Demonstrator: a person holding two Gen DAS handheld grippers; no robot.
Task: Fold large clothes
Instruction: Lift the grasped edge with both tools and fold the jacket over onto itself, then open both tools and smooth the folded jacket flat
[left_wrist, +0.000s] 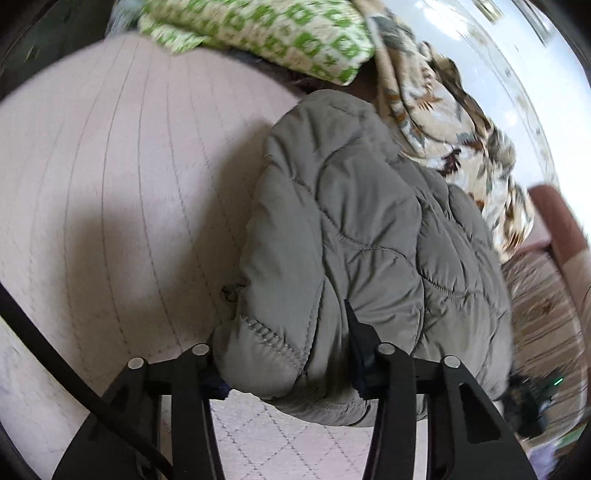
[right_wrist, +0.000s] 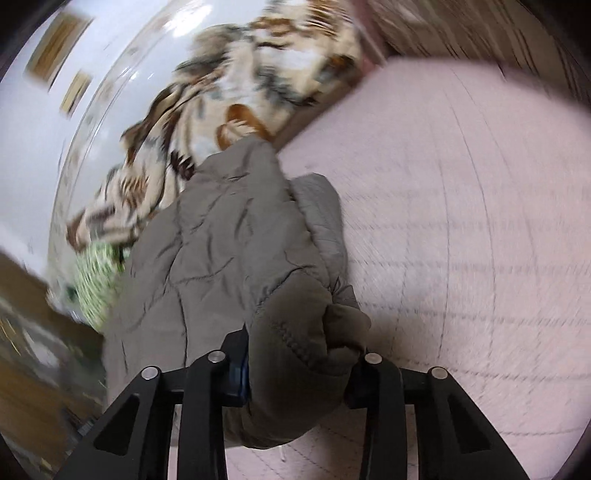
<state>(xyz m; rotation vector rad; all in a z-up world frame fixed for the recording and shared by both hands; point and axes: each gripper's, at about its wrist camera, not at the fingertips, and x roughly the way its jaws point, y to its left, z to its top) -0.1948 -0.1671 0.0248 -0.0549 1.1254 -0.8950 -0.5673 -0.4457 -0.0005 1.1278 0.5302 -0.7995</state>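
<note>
Left wrist: one quilted jacket (left_wrist: 351, 229), one pink bedspread (left_wrist: 110, 184).

quilted grey-olive puffer jacket (left_wrist: 354, 236) | bunched, folded over | lying on pink quilted bedspread (left_wrist: 110, 177)

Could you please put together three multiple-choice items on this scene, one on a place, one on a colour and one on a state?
1. Where does the quilted jacket lie?
A. on the pink bedcover
B. on a hanger
C. in a basket

2. What colour is the pattern on the pillow?
A. blue
B. green
C. red

3. What is the left gripper doing?
A. hanging open over bare cover
B. clamping the jacket's edge
C. holding the pillow

Answers: 1 A, its bulk rests on the lined pink cover; 2 B, green shapes on cream; 3 B, padded fabric bulges between its fingers.
</note>
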